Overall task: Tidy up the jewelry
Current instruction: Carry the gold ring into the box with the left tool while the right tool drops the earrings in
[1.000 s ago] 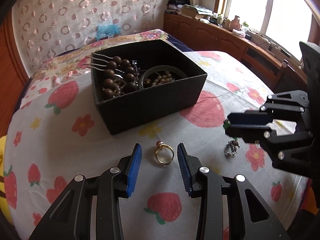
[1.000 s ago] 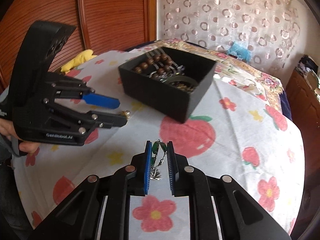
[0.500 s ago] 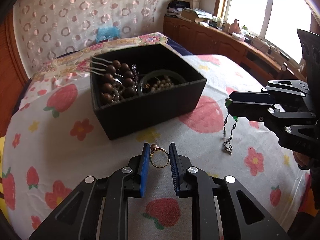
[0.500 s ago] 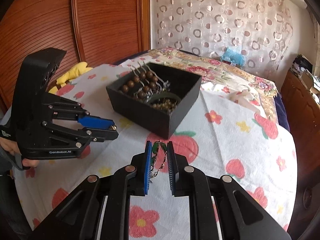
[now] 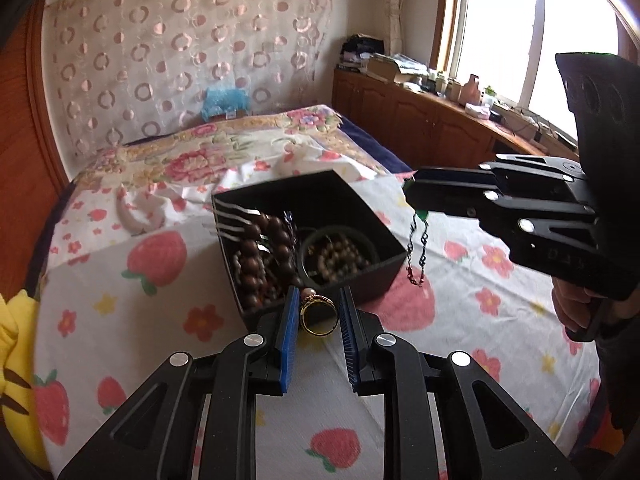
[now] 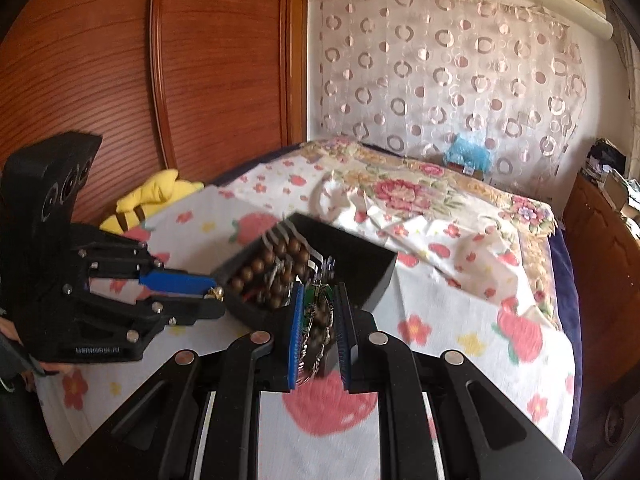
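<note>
A black open box holds brown bead strings, metal hairpins and a dark bangle. My left gripper is shut on a gold ring with a pink bead, lifted just before the box's near wall. It also shows in the right wrist view. My right gripper is shut on a pair of green dangling earrings, which hang from it beside the box's right corner in the left wrist view.
The box stands on a bed under a strawberry-print sheet. A yellow plush toy lies at the left edge. A wooden wardrobe, a curtain and a wooden cabinet surround the bed.
My left gripper closed on the ring and lifted it toward the box. My right gripper raised the earrings off the sheet and carried them to the box.
</note>
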Available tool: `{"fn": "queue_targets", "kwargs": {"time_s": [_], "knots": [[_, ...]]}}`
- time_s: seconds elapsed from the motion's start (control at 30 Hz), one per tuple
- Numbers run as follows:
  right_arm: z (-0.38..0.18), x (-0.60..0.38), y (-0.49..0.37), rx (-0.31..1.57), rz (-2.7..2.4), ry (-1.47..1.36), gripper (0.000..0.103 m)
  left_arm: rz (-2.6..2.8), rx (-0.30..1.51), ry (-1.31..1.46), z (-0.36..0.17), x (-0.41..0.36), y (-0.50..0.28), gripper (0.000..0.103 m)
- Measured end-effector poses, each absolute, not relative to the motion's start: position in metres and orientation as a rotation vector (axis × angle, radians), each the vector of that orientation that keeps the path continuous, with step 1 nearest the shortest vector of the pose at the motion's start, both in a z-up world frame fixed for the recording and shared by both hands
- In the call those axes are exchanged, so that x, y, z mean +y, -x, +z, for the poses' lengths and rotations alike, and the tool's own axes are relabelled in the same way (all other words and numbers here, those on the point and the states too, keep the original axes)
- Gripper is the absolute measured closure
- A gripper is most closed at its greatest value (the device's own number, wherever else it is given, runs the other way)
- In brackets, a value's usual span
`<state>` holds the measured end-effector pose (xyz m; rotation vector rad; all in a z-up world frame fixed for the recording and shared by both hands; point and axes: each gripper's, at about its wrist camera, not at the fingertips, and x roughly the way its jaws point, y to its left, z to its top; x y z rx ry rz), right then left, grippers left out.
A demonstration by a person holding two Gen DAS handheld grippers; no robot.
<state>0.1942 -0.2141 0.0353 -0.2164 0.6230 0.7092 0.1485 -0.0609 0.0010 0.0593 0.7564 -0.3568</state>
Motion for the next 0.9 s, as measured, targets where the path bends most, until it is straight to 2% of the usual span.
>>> {"fn": "queue_targets", "kwargs": {"time_s": [0.63, 0.7, 0.73, 0.87, 0.9], "knots": [[0.024, -0.190, -0.255, 0.635, 0.680, 0.240, 0.085, -0.334, 0.735, -0.051, 0.008, -0.059, -0.177, 0.084], [0.023, -0.193, -0.253, 0.640, 0.676, 0.230, 0.079, -0.331, 0.739, -0.053, 0.005, -0.061, -0.181, 0.084], [0.023, -0.194, -0.252, 0.640, 0.672, 0.227, 0.072, -0.327, 0.742, -0.053, 0.004, -0.061, -0.183, 0.084], [0.021, -0.204, -0.243, 0.649, 0.651, 0.209, 0.070, -0.310, 0.741, -0.053, 0.002, -0.063, -0.185, 0.084], [0.021, -0.207, -0.240, 0.650, 0.643, 0.203, 0.070, -0.305, 0.744, -0.053, 0.002, -0.063, -0.185, 0.080]]}}
